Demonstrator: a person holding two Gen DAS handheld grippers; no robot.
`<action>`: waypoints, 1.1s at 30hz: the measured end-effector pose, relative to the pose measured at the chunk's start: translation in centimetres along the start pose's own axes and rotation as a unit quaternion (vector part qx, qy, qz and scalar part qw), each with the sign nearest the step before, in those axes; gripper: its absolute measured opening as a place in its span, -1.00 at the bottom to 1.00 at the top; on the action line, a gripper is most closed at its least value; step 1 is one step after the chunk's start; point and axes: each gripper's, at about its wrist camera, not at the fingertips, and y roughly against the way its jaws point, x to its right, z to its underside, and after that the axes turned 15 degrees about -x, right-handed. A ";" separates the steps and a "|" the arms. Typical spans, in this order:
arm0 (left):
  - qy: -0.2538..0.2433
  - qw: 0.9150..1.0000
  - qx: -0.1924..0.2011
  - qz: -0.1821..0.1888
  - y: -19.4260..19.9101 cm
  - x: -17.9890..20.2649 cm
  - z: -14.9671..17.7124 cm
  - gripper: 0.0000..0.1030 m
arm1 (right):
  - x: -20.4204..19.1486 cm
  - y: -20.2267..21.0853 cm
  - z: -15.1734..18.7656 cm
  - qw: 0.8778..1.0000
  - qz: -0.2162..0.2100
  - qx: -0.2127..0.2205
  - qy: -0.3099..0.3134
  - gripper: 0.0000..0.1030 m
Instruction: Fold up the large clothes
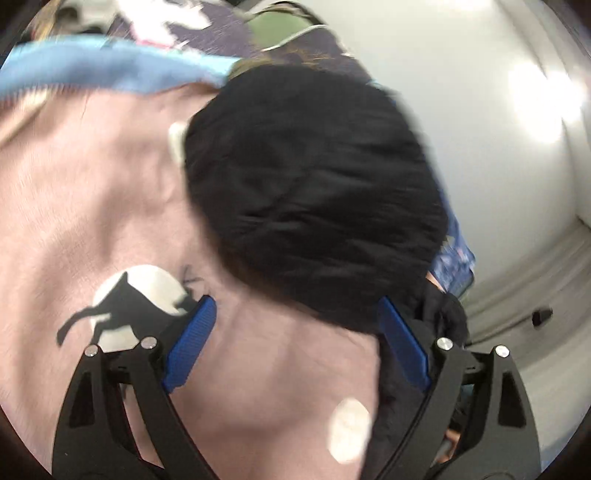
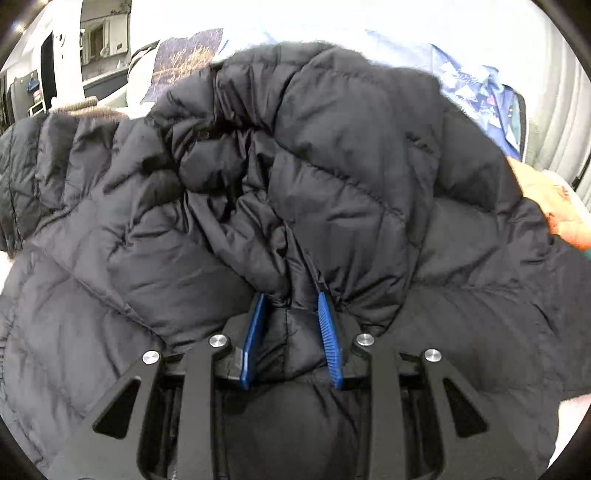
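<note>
A black quilted puffer jacket (image 2: 332, 177) fills the right wrist view, bunched and creased. My right gripper (image 2: 291, 299) is shut on a fold of its fabric, pinched between the blue pads (image 2: 330, 339). In the blurred left wrist view, a rounded mass of the black jacket (image 1: 314, 192) lies over a pink garment (image 1: 92, 192) with a black cat and white moon print (image 1: 125, 306). My left gripper (image 1: 295, 306) is open, its blue pads (image 1: 192, 343) wide apart, with the jacket's lower edge between the fingertips.
A light blue cloth (image 1: 103, 70) and a dark purple printed garment (image 1: 207, 29) lie beyond the pink one. A blue patterned fabric (image 2: 480, 96) shows behind the jacket, and an orange garment (image 2: 554, 206) at the right. A pale wall (image 1: 480, 110) stands to the right.
</note>
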 end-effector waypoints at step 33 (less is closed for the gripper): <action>-0.188 0.977 0.069 0.079 -1.2 16.7 1.6 -0.83 | 0.8 10.7 6.0 0.994 -0.088 0.064 -0.009 -0.15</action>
